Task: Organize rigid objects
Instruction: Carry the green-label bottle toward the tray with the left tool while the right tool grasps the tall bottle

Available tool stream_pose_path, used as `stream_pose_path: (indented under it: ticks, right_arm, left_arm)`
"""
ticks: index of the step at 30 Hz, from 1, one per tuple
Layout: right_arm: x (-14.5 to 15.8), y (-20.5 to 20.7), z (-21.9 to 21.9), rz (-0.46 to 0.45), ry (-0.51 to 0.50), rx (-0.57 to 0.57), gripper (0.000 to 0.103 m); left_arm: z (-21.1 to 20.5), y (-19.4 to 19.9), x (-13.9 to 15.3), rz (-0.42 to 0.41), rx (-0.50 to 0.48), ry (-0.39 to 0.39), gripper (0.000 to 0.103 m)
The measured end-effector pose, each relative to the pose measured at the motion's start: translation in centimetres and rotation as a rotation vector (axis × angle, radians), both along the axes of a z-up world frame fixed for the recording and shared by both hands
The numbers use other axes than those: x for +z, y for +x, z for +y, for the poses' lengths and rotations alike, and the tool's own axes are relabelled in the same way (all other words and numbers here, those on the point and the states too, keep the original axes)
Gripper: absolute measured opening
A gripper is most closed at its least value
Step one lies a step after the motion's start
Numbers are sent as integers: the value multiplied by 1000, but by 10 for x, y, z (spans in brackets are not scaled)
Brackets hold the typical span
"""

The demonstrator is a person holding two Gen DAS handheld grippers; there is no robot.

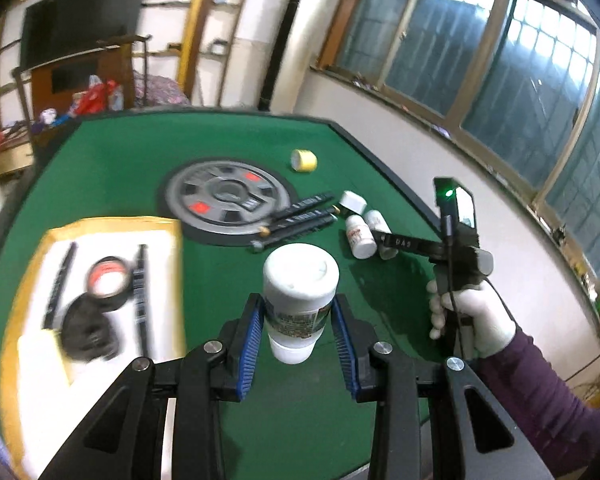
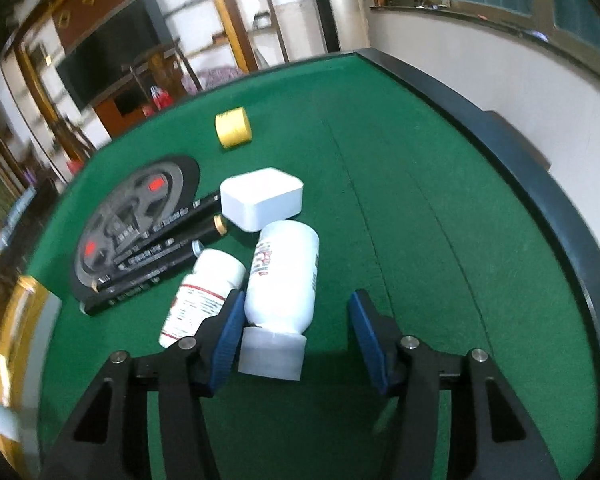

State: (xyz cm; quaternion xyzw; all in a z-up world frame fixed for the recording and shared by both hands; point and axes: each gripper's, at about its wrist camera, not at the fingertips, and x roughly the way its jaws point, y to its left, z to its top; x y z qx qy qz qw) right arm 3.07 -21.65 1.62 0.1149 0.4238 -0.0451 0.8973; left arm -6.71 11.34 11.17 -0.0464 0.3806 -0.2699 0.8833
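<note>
Green felt table (image 2: 380,160), white bottles (image 2: 282,276), yellow tape roll (image 2: 233,127) (blue-padded jaws)

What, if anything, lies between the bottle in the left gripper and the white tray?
Nothing visible. The left gripper holds the white bottle above bare green felt, and the tray lies just to its left. The tray already holds pens and tape, but bare white area remains near its front.

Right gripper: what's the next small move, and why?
Probably close the right gripper on the lying white bottle. Its cap end sits between the blue pads, touching only the left one, while the left gripper already holds another bottle.
</note>
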Motion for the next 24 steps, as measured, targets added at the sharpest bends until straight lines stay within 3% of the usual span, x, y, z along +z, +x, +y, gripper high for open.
stream_pose_path:
  ticks: [5,6,7,11,17,24]
  right_arm:
    - [0,18,11,82,-94,12,52]
    - [0,20,11,90,-105,13,46]
    - [0,20,12,97,-125,15,35]
    - [3,13,2,107,-59,7,34]
    - [28,-24,-2,17,43,-9,35]
    - [57,-49,47,-46,205,144,35]
  left_arm:
    - [71,-24,5,1,118,-42,36]
    - [83,-27,3,9,141,-46,36]
    - [97,-30,1,16,169,-46,36]
    - [152,-42,-11,38,281,-34,36]
    - [199,-51,-31,80,358,-36,36]
    - [191,-35,-57,209,294,68,36]
